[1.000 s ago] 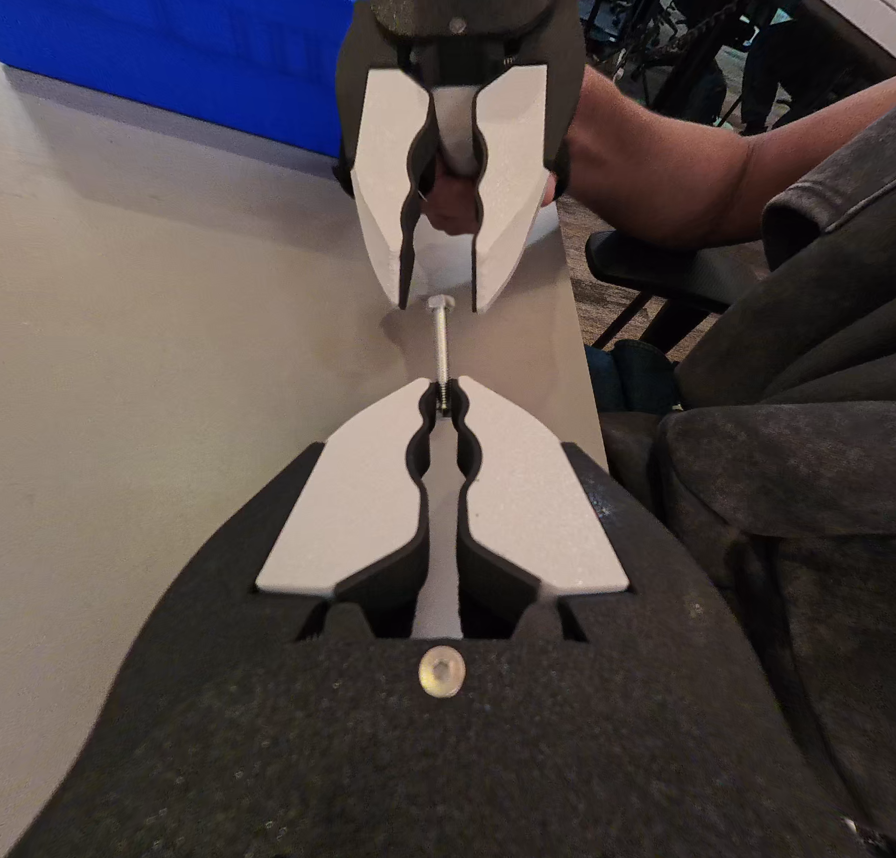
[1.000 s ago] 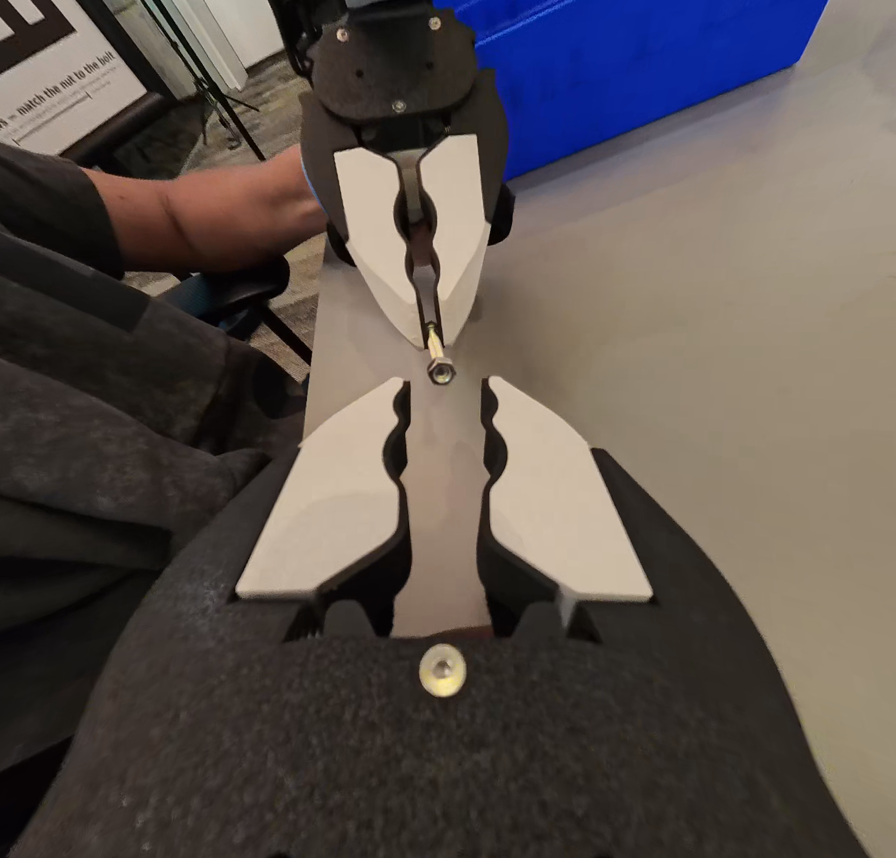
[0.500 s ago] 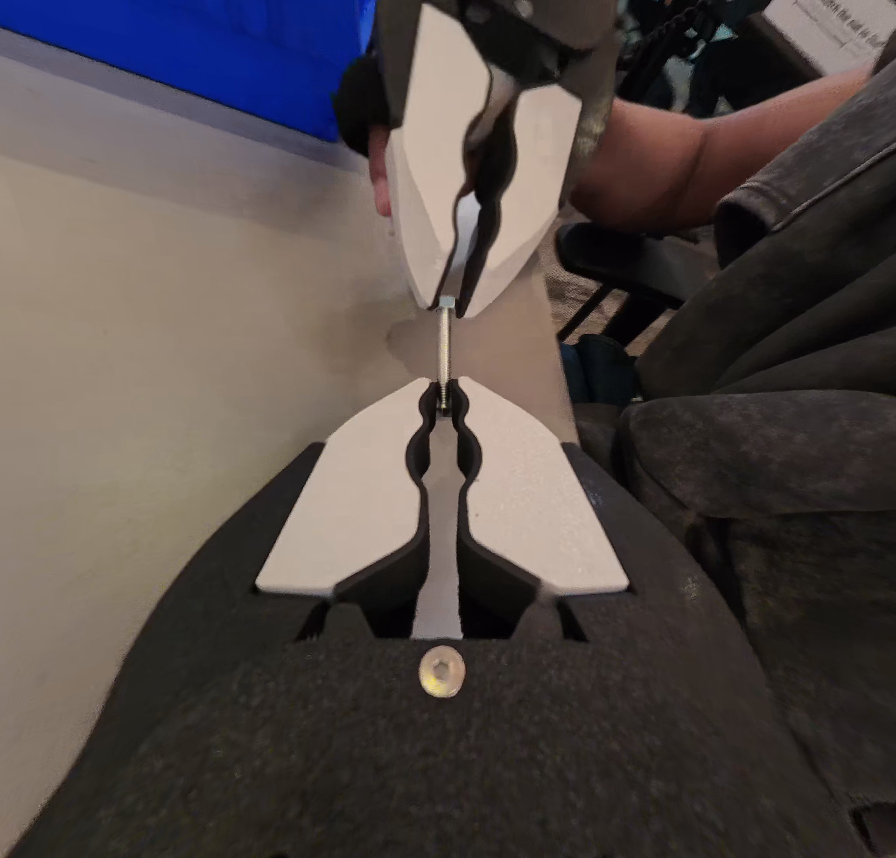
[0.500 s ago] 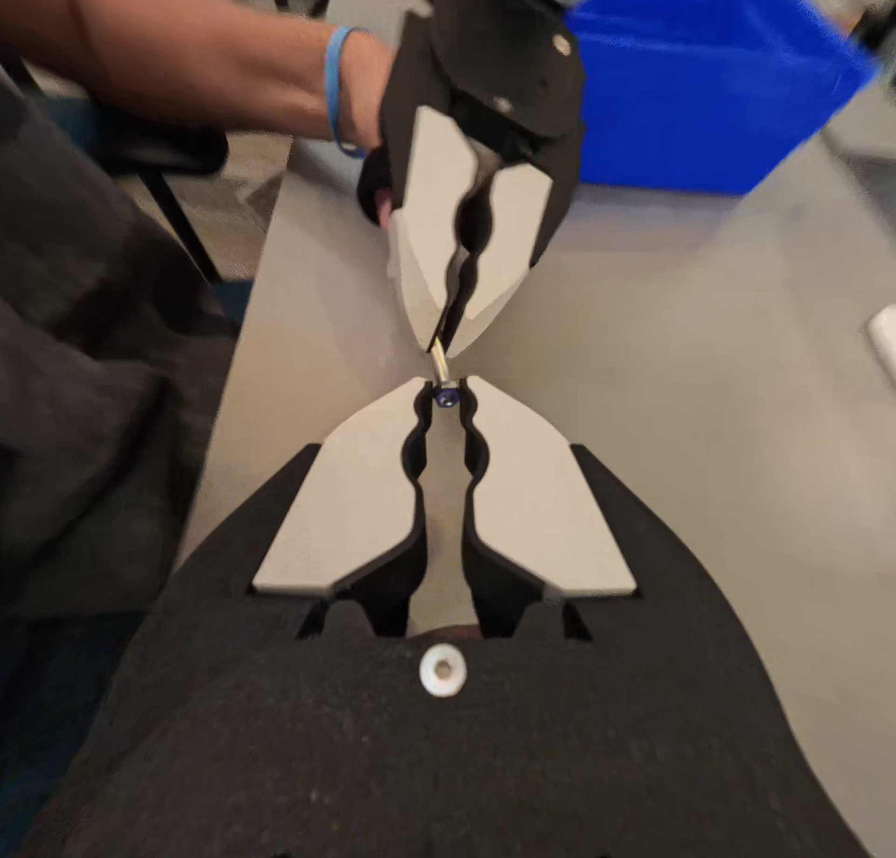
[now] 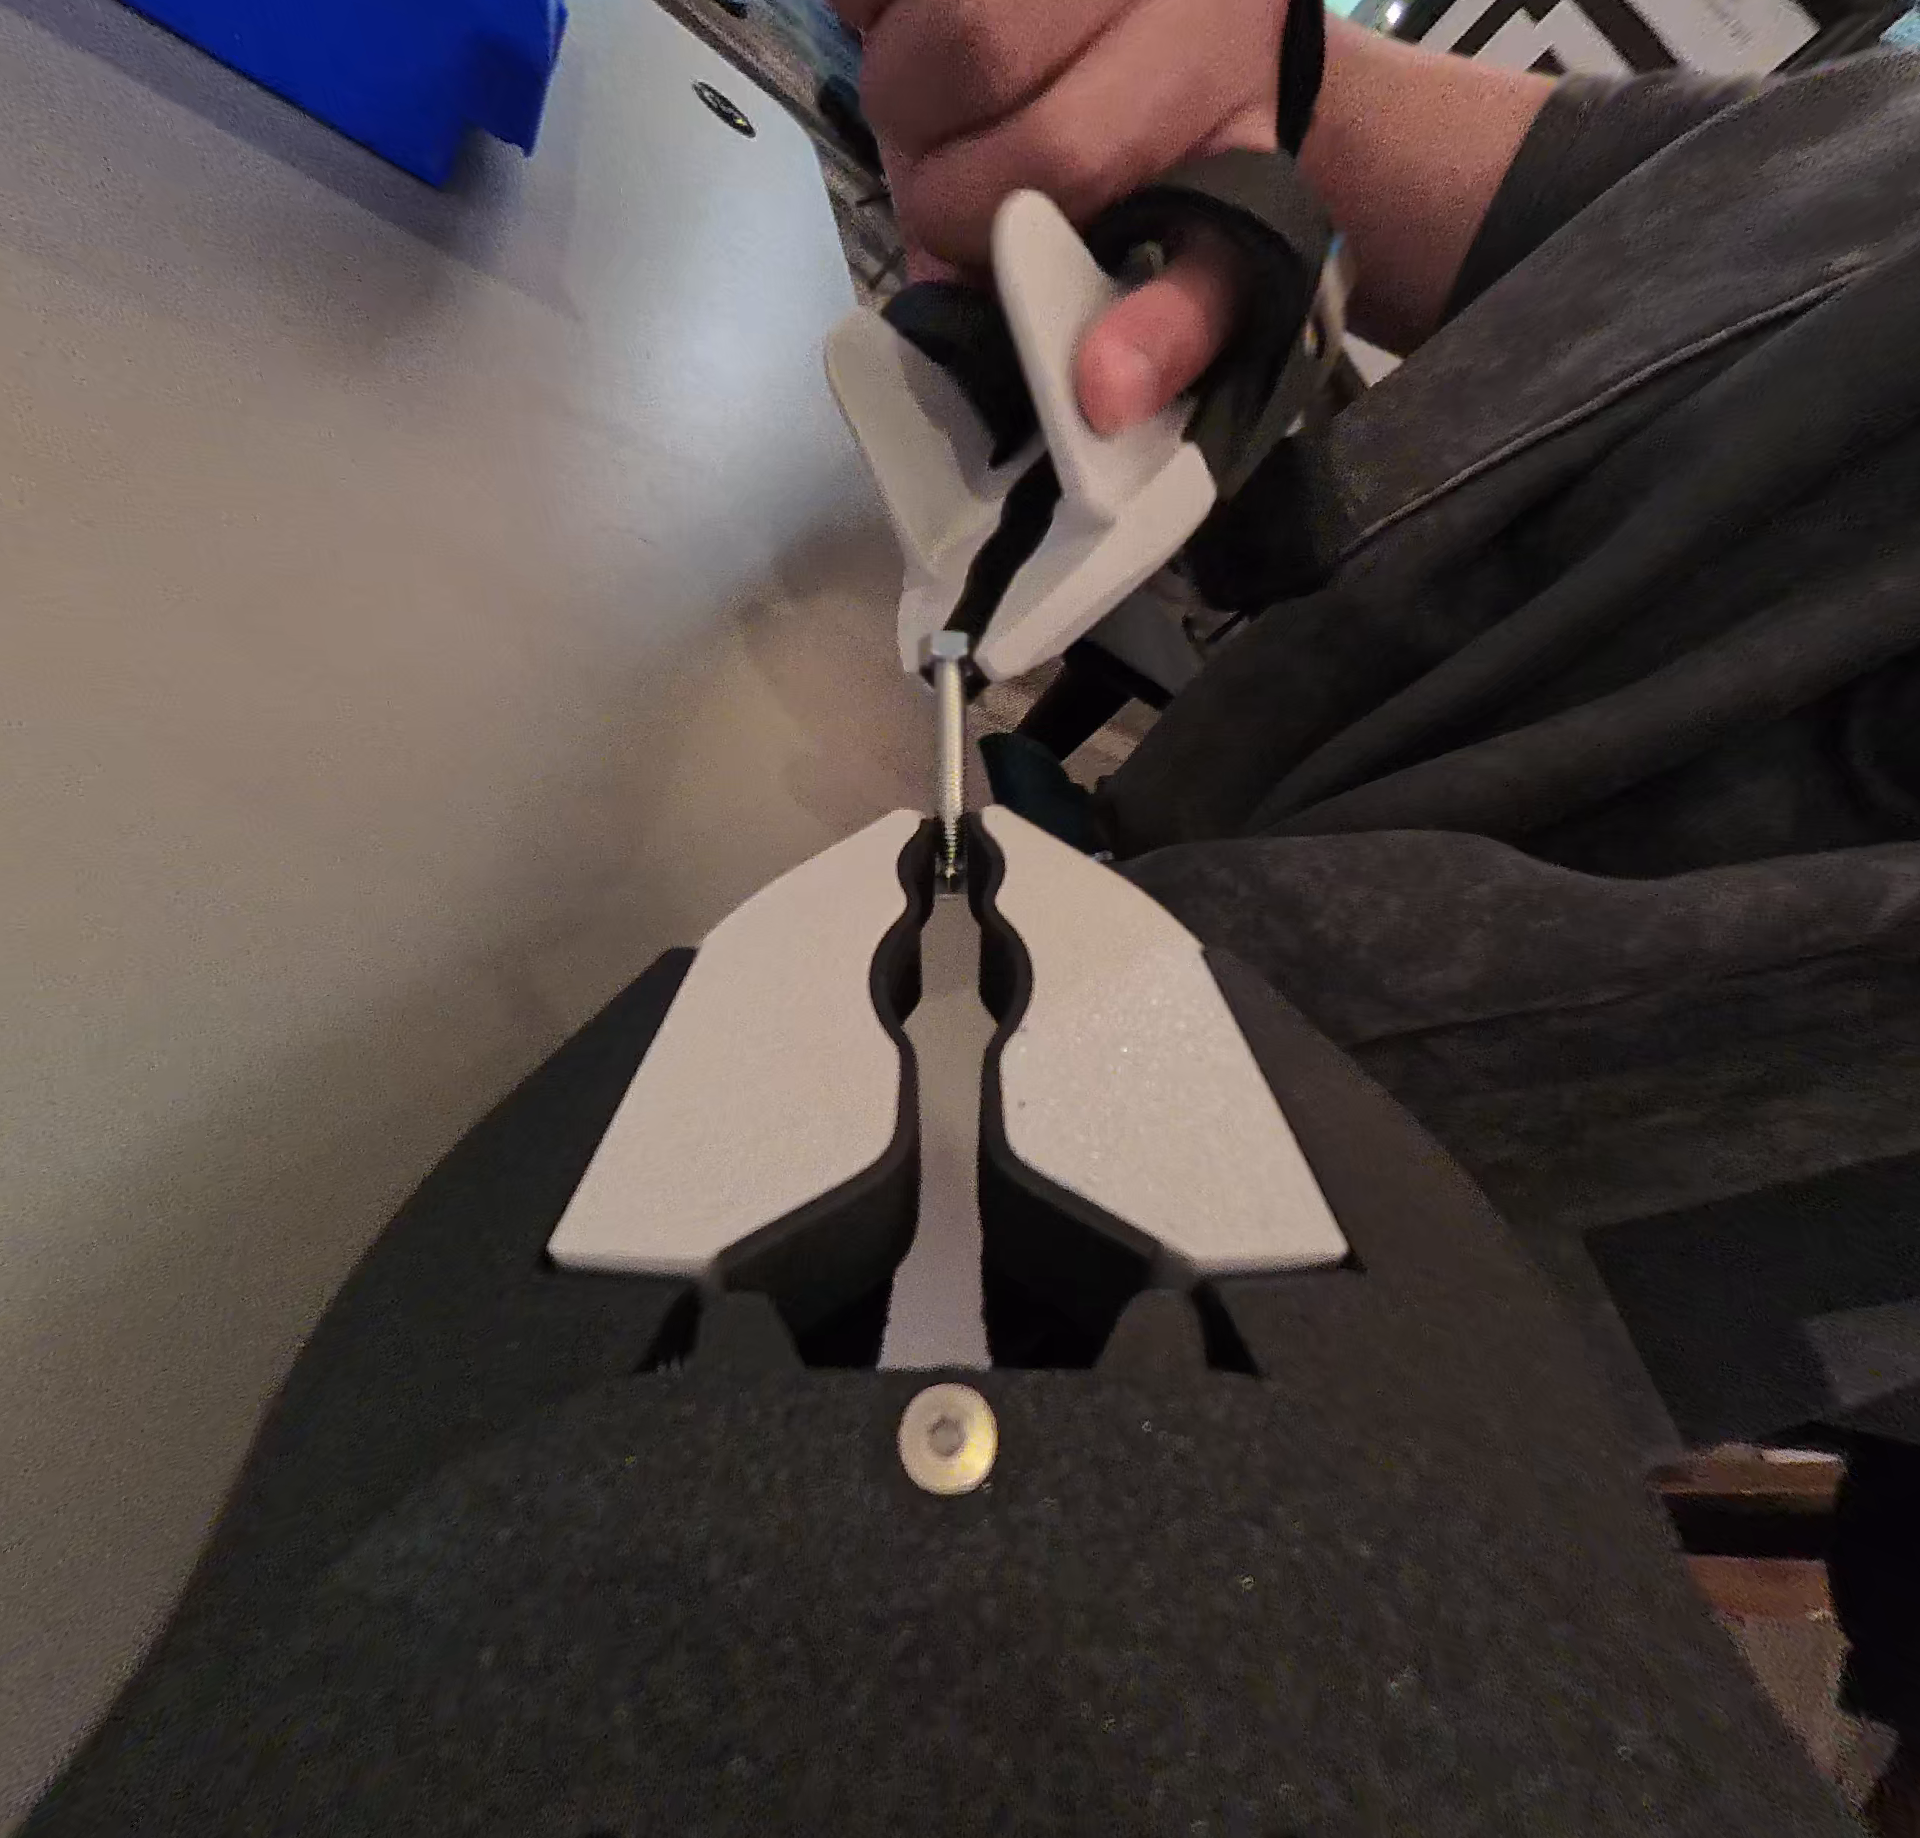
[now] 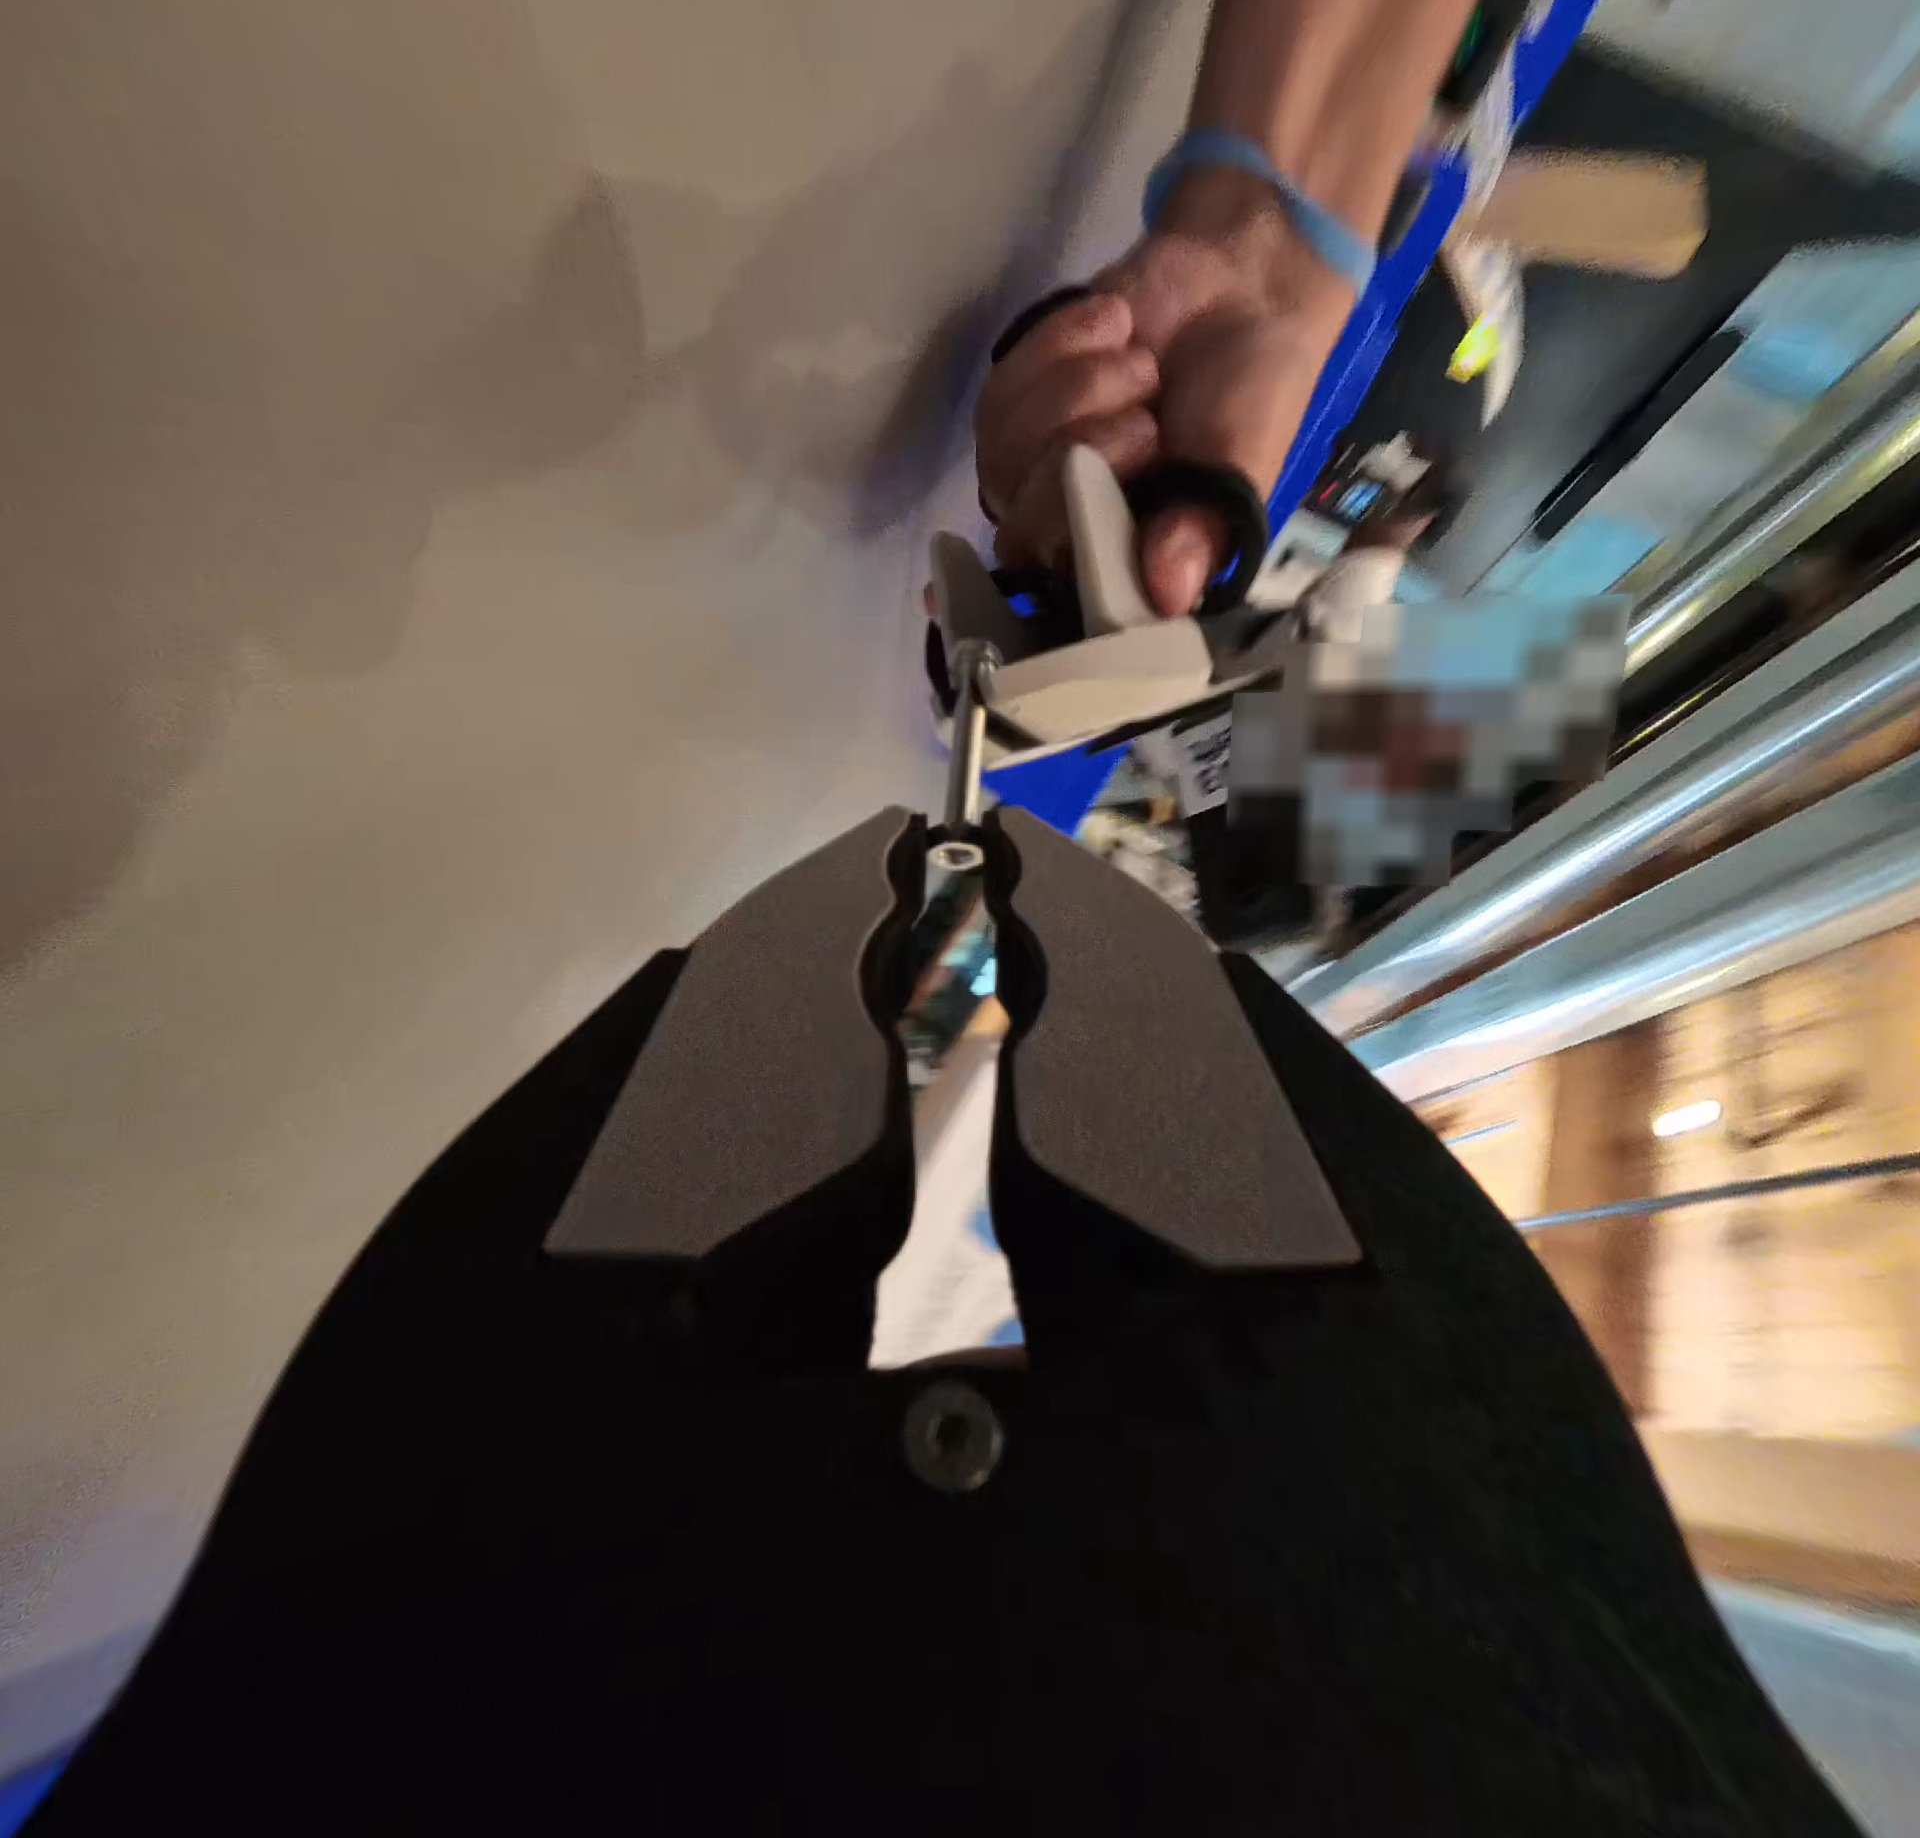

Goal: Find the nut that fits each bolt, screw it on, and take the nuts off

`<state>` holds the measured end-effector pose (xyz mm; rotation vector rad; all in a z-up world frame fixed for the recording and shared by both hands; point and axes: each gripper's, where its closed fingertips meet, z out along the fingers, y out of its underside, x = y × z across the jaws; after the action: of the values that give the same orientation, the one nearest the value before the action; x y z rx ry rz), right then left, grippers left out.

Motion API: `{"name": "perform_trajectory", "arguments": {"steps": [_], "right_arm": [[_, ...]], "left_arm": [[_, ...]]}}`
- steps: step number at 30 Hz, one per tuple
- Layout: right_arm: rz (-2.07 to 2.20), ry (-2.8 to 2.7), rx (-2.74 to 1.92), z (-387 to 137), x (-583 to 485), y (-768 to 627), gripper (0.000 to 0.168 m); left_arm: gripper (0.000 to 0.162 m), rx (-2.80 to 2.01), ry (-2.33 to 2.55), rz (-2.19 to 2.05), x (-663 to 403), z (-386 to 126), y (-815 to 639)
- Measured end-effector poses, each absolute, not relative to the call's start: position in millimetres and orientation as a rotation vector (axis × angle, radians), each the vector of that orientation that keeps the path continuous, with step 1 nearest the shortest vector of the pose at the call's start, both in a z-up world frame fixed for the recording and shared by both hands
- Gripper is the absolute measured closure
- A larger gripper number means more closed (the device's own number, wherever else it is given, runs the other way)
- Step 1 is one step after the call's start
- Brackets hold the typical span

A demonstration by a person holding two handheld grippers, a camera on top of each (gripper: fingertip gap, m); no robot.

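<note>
Two grippers meet on one thin silver threaded bolt [image 5: 949, 739] above the pale grey bench [image 5: 312, 593]. The left gripper [image 5: 951, 838] has its jaws closed narrowly on the bolt's threaded end. The right gripper [image 6: 954, 832] has narrow jaws closed on a small silver nut [image 6: 956, 856] at the bolt's other end. A blue plastic bin [image 5: 312, 32] stands on the bench behind the bolt.

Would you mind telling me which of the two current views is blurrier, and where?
Right wrist view: heavy motion smear across the background, the tool's fingers dark and underexposed, the nut still readable. Left wrist view: mostly sharp around the bolt, soft at the blue bin.
</note>
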<state>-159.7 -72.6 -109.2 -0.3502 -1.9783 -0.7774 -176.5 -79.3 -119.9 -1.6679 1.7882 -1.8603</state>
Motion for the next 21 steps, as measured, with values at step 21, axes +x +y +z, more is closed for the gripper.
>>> {"name": "perform_trajectory", "arguments": {"steps": [21], "right_arm": [[0.979,-0.814,-1.882,-95,-137,-41,0.134]], "left_arm": [[0.157,-1.52,1.619,-1.308,-164,-104,-37]]}}
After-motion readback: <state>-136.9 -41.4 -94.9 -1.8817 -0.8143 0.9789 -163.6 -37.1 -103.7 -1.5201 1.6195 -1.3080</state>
